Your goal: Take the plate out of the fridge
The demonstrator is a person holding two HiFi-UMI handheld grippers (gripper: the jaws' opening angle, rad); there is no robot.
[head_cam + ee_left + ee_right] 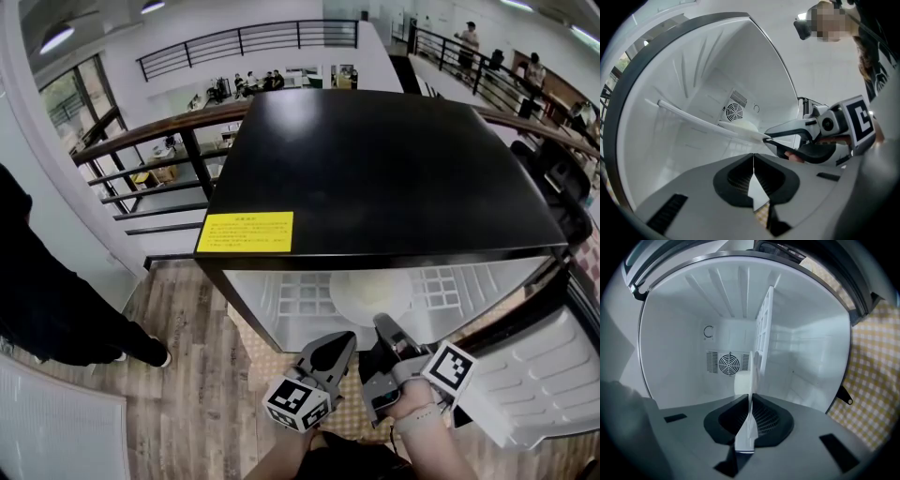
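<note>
The right gripper (750, 401) clamps the round white plate (370, 292) by its rim inside the black fridge (375, 169); the left gripper (753, 161) has its jaws together, empty.

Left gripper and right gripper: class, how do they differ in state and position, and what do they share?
The right gripper is clamped on the rim of the plate; the left gripper is shut on nothing. The right gripper reaches into the fridge; the left gripper sits further back, at its opening. Both have jaws together and face the fridge interior.
</note>
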